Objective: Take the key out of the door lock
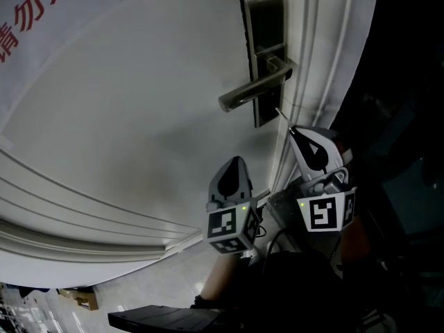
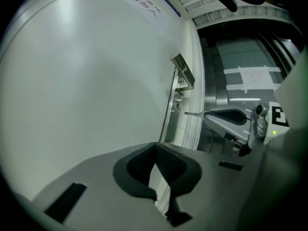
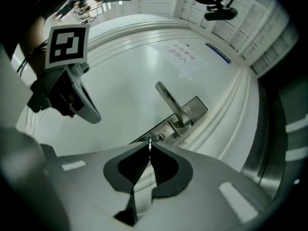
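Two grippers sit close to the white door (image 1: pixel 125 116). My left gripper (image 2: pixel 155 149) has its jaws together on nothing. My right gripper (image 3: pixel 149 153) is clamped on the key (image 3: pixel 149 142), which is out of the keyhole (image 3: pixel 160 137), just beside the lock plate (image 3: pixel 192 110). Beyond it juts the handle (image 3: pixel 168 100).

Door (image 1: pixel 139 116), top left of head view: white sheet (image 1: pixel 41 19) with large red Chinese characters (image 1: pixel 28 12), cut off by the frame edge. One looks like 勿; the rest can't be read.

Right gripper view: same sheet (image 3: pixel 183 54), small print, illegible.

Left gripper view: taped paper (image 2: pixel 255 76) on the grey panel (image 2: pixel 231 47) beside the door, print too small to read.

Two marker cubes (image 1: pixel 229 229) (image 1: pixel 325 212): black-and-white square patterns, no letters or numbers.
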Tool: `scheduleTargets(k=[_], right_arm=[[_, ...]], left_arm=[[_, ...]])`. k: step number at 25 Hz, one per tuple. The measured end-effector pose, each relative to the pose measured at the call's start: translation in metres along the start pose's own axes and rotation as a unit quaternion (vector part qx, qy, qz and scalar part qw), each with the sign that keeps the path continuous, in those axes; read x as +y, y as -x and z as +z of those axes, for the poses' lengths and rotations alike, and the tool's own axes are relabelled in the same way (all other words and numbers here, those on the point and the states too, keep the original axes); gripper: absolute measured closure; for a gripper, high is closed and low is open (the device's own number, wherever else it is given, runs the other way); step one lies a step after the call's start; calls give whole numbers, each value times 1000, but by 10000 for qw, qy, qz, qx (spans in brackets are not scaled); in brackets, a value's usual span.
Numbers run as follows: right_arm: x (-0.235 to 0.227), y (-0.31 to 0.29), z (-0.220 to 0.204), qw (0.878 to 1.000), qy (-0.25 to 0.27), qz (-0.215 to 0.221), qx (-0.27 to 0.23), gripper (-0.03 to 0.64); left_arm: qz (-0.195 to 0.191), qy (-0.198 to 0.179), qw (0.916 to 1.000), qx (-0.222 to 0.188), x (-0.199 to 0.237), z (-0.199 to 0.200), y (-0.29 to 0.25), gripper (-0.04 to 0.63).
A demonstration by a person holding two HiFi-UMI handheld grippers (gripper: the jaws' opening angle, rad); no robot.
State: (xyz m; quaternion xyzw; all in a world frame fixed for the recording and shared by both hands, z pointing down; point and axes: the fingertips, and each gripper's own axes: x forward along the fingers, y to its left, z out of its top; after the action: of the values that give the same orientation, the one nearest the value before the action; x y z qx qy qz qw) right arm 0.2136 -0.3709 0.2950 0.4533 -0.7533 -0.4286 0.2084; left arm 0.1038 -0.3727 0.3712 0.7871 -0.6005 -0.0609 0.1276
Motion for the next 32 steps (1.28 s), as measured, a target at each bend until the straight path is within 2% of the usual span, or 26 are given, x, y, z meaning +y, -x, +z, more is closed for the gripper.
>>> scheduleTargets(k=[2,5,9,12,14,17,32], right_arm=[[6,1,-3,9974,-714,-14,-57,606],[10,4,-3,9870,-1597,-72,-174,606],[17,6,-5,9601,-2778,-89,-320,606],[21,7,-10,9412,-3360,-28,-347,606],[23,7,-13,9344,-3545,-11,-338,606],[23,6,-15,9311,-3632,-13,-330,606],[25,4,-10,9301,-3653,-14,-384,606]], left_arm=[[-14,41,10000,-10,-2,-1,-2,595],[13,99,9999,54,-1,-6,-3,595],[-3,146,9998,145,-2,-12,-4,595],[27,168,9997,187,-1,-15,-4,595],[-2,158,9996,222,-2,-19,-5,595],[1,160,9995,265,-3,-20,-5,595],[-38,170,9995,252,-4,-16,-4,595]])
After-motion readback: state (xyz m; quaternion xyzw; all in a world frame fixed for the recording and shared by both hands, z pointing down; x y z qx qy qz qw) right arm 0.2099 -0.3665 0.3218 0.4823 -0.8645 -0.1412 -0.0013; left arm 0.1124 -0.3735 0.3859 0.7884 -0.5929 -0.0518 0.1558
